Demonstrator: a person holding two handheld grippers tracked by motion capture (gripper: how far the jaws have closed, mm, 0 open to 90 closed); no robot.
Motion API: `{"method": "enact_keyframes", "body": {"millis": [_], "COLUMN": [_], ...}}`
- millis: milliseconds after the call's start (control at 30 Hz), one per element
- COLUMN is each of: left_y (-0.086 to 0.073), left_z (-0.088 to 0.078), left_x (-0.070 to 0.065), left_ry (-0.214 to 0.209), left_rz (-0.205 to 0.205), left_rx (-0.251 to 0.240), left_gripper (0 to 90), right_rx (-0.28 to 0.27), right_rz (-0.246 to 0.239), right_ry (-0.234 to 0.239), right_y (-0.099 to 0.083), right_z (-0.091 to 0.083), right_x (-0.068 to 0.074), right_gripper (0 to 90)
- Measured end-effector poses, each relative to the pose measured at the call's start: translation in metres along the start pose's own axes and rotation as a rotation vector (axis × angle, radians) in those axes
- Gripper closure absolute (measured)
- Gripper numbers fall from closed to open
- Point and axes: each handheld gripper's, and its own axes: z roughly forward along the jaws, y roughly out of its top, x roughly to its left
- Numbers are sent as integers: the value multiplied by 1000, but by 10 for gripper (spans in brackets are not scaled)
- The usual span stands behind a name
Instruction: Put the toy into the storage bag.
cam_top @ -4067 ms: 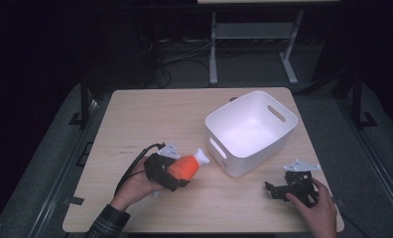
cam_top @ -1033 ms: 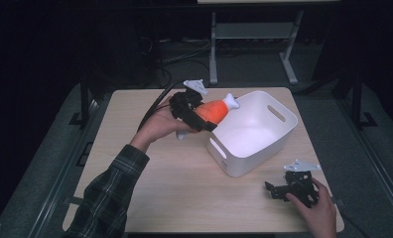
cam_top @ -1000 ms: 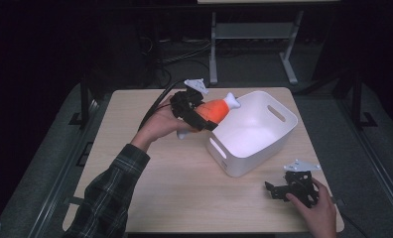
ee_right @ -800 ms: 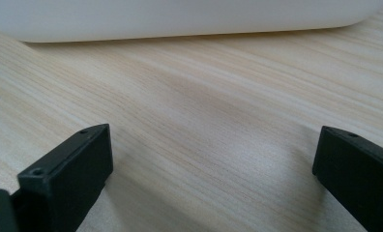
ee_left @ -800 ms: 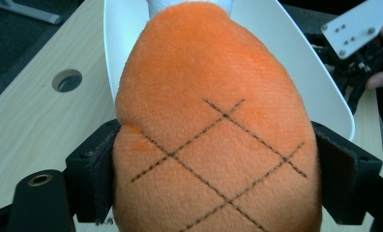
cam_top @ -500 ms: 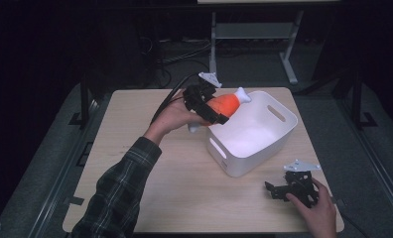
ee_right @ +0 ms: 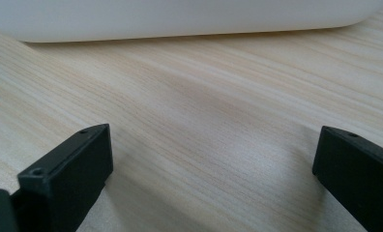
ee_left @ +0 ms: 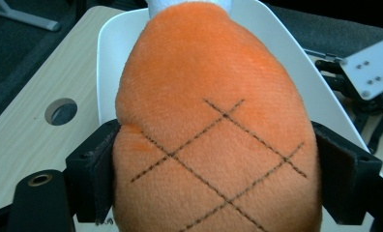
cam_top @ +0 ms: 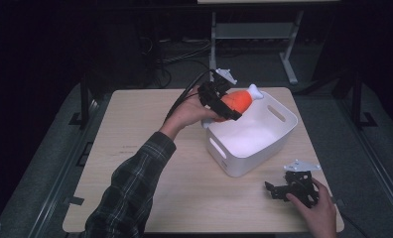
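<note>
Plush orange toy [cam_top: 235, 100], shaped like a drumstick with a white bone end, hangs in the air over the far-left rim of the white bin [cam_top: 279, 140], its white tip pointing across the bin's opening. The left hand-held gripper [cam_top: 223, 105] clamps it from both sides; in the left gripper view the two black pads [ee_left: 95, 171] press into the soft sides of the toy [ee_left: 213, 125], whose stitched diamond pattern faces the camera, with the bin [ee_left: 107, 58] underneath and beyond it. The bin stands on the wooden surface [cam_top: 135, 148], and its inside looks bare where it shows. The person's left arm, in a plaid sleeve [cam_top: 130, 191], reaches up to the bin from its near-left side.

The right hand-held gripper [cam_top: 289, 187] rests on the surface just off the bin's near-right corner, held by the right hand [cam_top: 316, 213]. In the right gripper view its jaws stand wide apart with nothing between them but bare wood [ee_right: 204, 135], and the bin's white wall [ee_right: 180, 19] is close ahead.
</note>
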Motion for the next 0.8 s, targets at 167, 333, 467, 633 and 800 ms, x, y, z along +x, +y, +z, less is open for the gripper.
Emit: {"method": "enact_keyframes", "body": {"millis": [167, 333, 467, 633, 800], "left_y": [2, 5, 5, 3, -1], "left_z": [12, 22, 31, 40, 50], "left_x": [6, 8, 9, 14, 15], "left_ry": [5, 11, 22, 26, 24], "left_rz": [-3, -10, -20, -40, -61], "left_rx": [11, 16, 13, 31, 45], "left_gripper": [162, 161, 161, 161, 160], "right_rx": [0, 1, 0, 0, 1], "right_rz": [1, 0, 1, 1, 2], "right_ry": [0, 0, 0, 0, 1], "right_y": [0, 0, 0, 0, 0], "right_z": [0, 0, 0, 0, 0], "right_x": [0, 0, 0, 0, 0], "right_gripper": [2, 2, 2, 2, 2]}}
